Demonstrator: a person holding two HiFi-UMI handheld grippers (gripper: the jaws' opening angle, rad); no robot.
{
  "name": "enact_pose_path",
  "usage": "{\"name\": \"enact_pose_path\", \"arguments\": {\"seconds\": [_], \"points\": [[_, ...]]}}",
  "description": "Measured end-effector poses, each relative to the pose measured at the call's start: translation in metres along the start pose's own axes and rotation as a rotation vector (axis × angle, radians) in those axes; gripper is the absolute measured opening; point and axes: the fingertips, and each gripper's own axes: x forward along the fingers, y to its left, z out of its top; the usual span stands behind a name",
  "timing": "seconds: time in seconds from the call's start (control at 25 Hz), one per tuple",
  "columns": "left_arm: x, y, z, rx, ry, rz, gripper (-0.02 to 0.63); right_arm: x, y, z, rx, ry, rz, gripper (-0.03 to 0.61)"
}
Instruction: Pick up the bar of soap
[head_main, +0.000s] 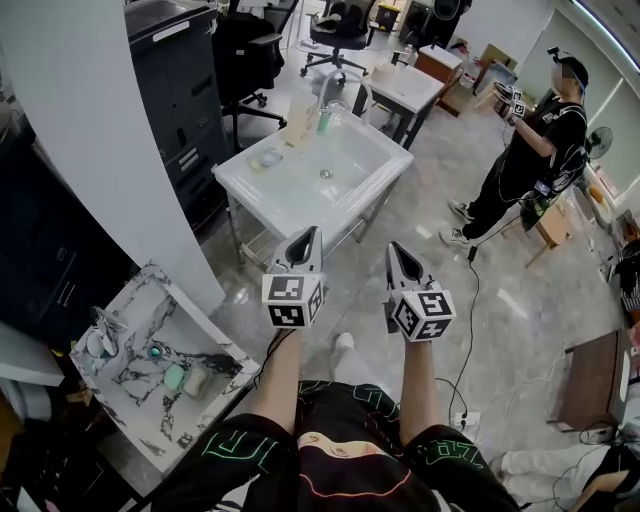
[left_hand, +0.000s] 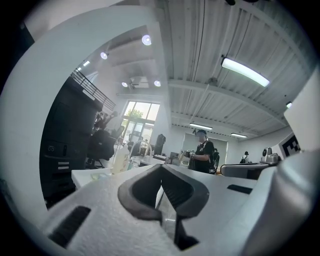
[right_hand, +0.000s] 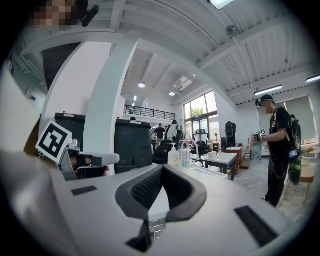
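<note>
You stand on a glossy grey floor in an open workroom. A white sink table is at 12 o'clock from your grippers. Your left gripper and right gripper are held side by side, each with its jaws closed on nothing. The green bar of soap lies in the marble-pattern basin at 8 o'clock, well apart from both grippers.
</note>
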Motion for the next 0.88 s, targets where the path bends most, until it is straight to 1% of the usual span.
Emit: {"name": "enact_pose_path", "arguments": {"seconds": [0.24,0.4,0.56,0.68,0.88], "points": [[0.013,0.019,0.007,-0.002,-0.021,0.035,0.006,0.023,-0.003,0.006,-0.008,-0.012,0.035,0.005],[0.027,0.031,0.009,0.016,-0.020,0.061,0.007,0.047,-0.013,0.003,0.012,-0.017,0.059,0.005],[0.050,0.050,0.001,0.022,0.004,0.094,0.006,0.079,-0.027,-0.004,0.040,-0.012,0.083,0.005],[0.074,0.065,-0.007,0.012,0.023,0.119,0.007,0.110,-0.041,-0.012,0.047,0.005,0.110,0.005],[0.115,0.087,-0.026,-0.012,0.068,0.164,0.007,0.163,-0.068,-0.027,0.093,0.044,0.143,0.005]]}}
